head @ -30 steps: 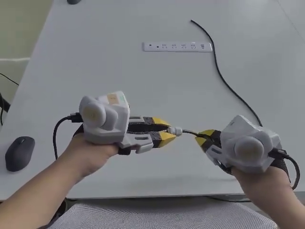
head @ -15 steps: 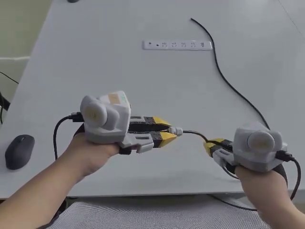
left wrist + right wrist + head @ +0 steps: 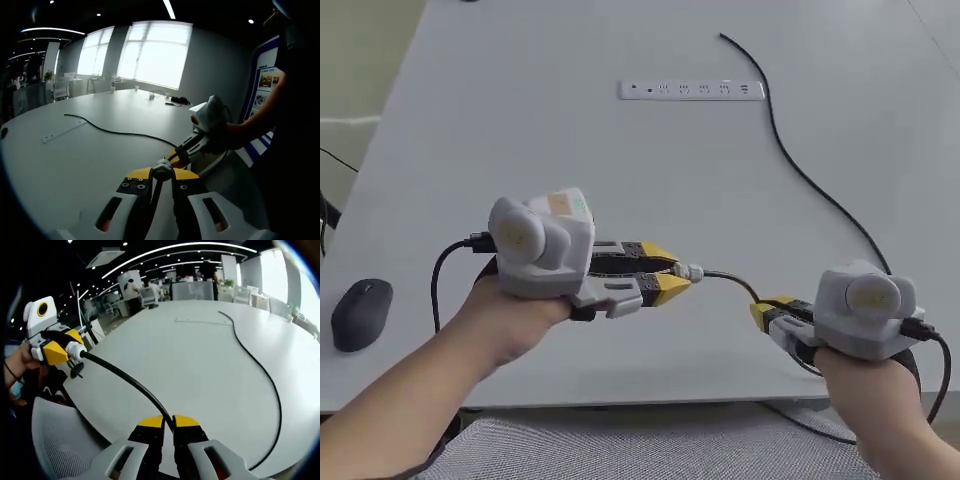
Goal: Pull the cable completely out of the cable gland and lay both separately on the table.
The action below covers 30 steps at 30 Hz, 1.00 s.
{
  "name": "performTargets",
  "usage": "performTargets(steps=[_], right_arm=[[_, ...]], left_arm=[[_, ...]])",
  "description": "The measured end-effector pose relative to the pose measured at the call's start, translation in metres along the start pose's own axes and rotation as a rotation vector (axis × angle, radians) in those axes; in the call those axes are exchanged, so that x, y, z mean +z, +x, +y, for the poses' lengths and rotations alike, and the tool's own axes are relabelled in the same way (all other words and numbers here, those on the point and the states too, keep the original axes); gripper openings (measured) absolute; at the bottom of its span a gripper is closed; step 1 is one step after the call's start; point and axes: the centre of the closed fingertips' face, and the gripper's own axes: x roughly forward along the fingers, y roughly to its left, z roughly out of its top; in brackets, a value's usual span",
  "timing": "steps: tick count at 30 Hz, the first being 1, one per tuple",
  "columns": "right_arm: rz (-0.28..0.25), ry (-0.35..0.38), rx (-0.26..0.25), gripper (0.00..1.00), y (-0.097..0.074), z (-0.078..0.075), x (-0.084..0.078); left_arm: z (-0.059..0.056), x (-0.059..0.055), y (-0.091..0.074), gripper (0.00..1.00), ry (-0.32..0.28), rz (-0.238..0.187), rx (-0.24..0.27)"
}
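My left gripper point(image 3: 670, 276) is held above the table's near edge, shut on the small grey-white cable gland point(image 3: 688, 271), which pokes out past its yellow jaw tips. A short black cable point(image 3: 732, 282) runs from the gland to my right gripper point(image 3: 761, 311), which is shut on it lower and to the right. In the left gripper view the gland point(image 3: 162, 169) sits clamped at the jaw tips, with the right gripper point(image 3: 186, 152) just beyond. In the right gripper view the cable point(image 3: 125, 381) rises leftward from my closed jaws to the gland point(image 3: 75, 351).
A white power strip point(image 3: 690, 91) lies at the far middle of the grey table point(image 3: 570, 150), with its long black cord point(image 3: 800, 170) curving towards the right edge. A dark mouse point(image 3: 360, 313) rests near the left edge. A mesh chair point(image 3: 640, 450) is below.
My right gripper has moved right and down, away from the left one, and more black cable now shows between them. The left gripper has stayed put with the gland.
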Motion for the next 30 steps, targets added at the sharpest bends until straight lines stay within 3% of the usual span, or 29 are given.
performTargets(steps=[21, 26, 30], right_arm=[[-0.017, -0.111, 0.012, 0.03, -0.012, 0.006, 0.006], [-0.044, -0.131, 0.025, 0.11, -0.02, 0.011, 0.019], [-0.066, -0.209, 0.041, 0.18, -0.031, 0.022, 0.035]], left_arm=[[0.004, 0.005, -0.006, 0.15, -0.007, -0.012, 0.014], [0.006, 0.002, -0.007, 0.15, -0.012, -0.004, 0.021], [0.006, 0.002, -0.007, 0.15, -0.013, -0.003, 0.021]])
